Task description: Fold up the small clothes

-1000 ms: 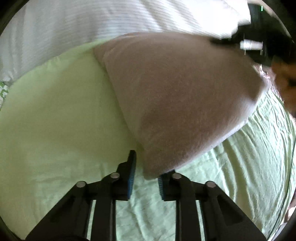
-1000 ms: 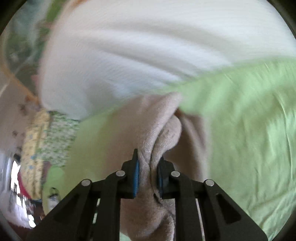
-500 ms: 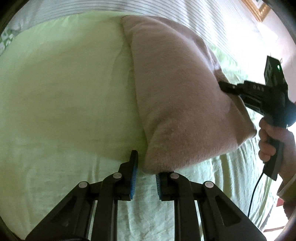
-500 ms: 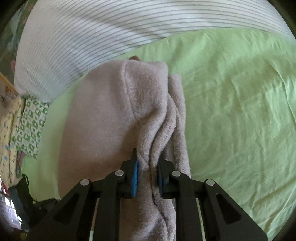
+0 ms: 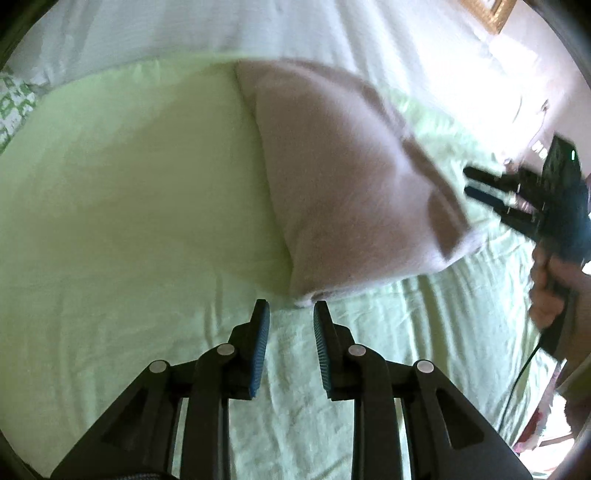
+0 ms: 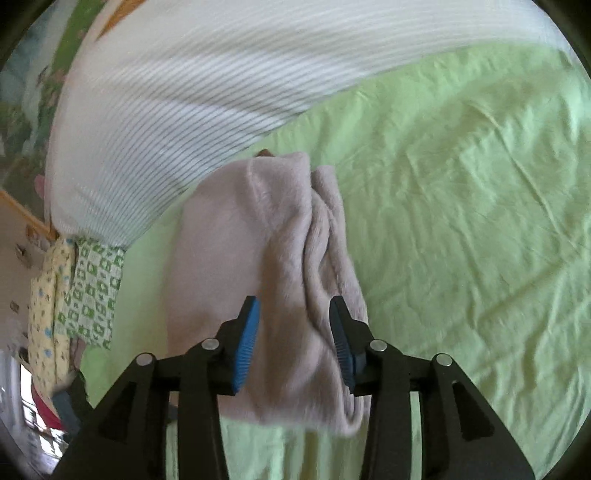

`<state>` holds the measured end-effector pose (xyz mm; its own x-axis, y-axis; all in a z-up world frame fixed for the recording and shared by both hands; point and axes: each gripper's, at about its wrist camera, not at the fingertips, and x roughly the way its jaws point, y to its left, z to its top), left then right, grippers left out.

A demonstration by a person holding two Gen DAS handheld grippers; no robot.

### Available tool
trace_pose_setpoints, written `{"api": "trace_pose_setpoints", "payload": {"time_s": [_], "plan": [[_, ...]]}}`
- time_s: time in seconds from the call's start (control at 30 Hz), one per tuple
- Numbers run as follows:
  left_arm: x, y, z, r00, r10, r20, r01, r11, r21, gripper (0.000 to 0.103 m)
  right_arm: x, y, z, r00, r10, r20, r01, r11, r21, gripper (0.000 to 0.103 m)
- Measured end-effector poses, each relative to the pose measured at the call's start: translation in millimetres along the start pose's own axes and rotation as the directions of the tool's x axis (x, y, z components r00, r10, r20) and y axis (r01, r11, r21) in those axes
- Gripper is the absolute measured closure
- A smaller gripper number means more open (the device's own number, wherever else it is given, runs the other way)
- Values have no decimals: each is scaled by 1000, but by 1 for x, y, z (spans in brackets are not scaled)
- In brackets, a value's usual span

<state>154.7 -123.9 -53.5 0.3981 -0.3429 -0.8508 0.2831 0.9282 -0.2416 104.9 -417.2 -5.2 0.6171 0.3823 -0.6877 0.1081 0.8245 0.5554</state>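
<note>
Home bedroom — green bedsheet (image 6: 461,206), striped pillow (image 6: 192,110), framed picture (image 5: 487,13)

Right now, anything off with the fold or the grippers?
Mostly fine. The garment lies folded on the green sheet, both grippers open and off it. One oddity: its right edge is bunched into loose ridges rather than lying flat, so the fold looks untidy there. No damage visible.

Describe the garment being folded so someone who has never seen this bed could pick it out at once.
Start from the light green bedsheet below the white striped duvet. On it lies the folded pinkish-beige fleece garment, between the open fingers of the right hand-held gripper. It is the only fuzzy, dull-coloured thing there; the green-patterned cloth lies at the sheet's edge.
</note>
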Motion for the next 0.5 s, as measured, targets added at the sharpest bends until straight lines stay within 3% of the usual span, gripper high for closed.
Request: {"api": "trace_pose_setpoints", "payload": {"time_s": [0.13, 0.27, 0.37, 0.5], "plan": [[-16, -8, 18, 997, -58, 59, 58, 998, 0, 78, -2, 17, -13, 999, 48, 10, -48, 998, -39, 62], [-9, -19, 42, 994, -69, 82, 68, 998, 13, 78, 15, 31, -18, 999, 25, -22, -27, 996, -82, 62], [9, -26, 53, 999, -14, 51, 13, 1000, 21, 79, 23, 30, -20, 999, 0, -46, -5, 995, -98, 62], [36, -17, 53, 1000, 8, -16, -8, 1000, -18, 76, 34, 25, -22, 992, -103, -79, 90, 984, -153, 65]]}}
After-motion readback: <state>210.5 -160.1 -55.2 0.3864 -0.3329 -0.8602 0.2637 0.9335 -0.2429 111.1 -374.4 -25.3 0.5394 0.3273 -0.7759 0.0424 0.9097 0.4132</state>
